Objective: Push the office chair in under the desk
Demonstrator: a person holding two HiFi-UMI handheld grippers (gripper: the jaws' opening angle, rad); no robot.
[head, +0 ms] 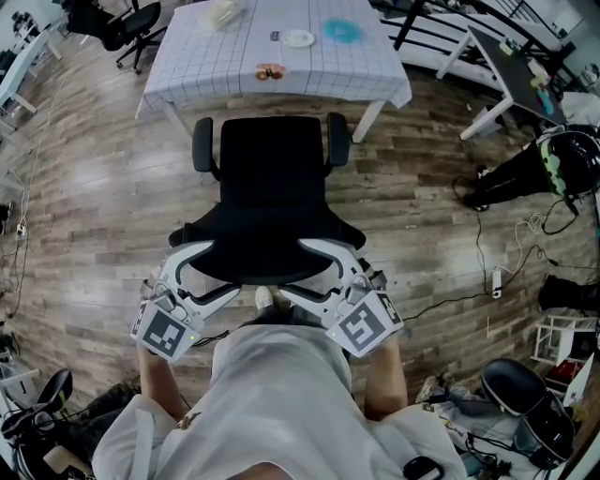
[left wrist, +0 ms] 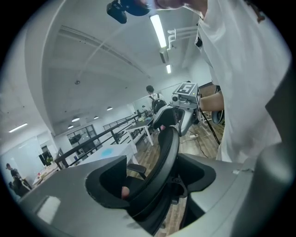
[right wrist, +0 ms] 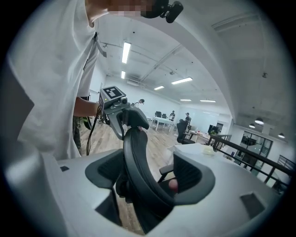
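Looking down on the office chair (head: 272, 202): black all over, with a broad curved backrest, a squarish seat and two padded armrests rising at its sides. Finding it on the wood-plank floor (head: 94, 187), seat pointing at the desk (head: 367, 120) and stopping just short of the near edge, not yet under it. Seeing the backrest's top rim (left wrist: 169, 148) in both claw views as a thick dark band, curving away toward the other claw (its weave too dim for telling).

Straddling that rim toward its left end with the left claw (head: 223, 269), jaws standing wide apart, one on each face of the backrest, not clamping it. Doing likewise toward the right end with the right claw (head: 305, 267), jaws again spread wide around the rim, not squeezing. Carrying black-and-white square markers on the left cube (head: 167, 333) and the right cube (head: 364, 323), blocky patterns only.

Standing right behind the chair: a person in a white shirt (head: 281, 394), forearms reaching down to both claws. Covering the desk, a white cloth (head: 216, 66) ruled with a thin dark grid, hanging over the edges. Lying on it, well beyond the chair: a white plate (head: 298, 38), a blue disc (head: 340, 31) beside that, and a small orange-brown thing (head: 270, 71) near the front edge. Sitting off to the upper left, a second black chair (head: 131, 28); trailing over the floor at the right, dark cables (head: 479, 244).
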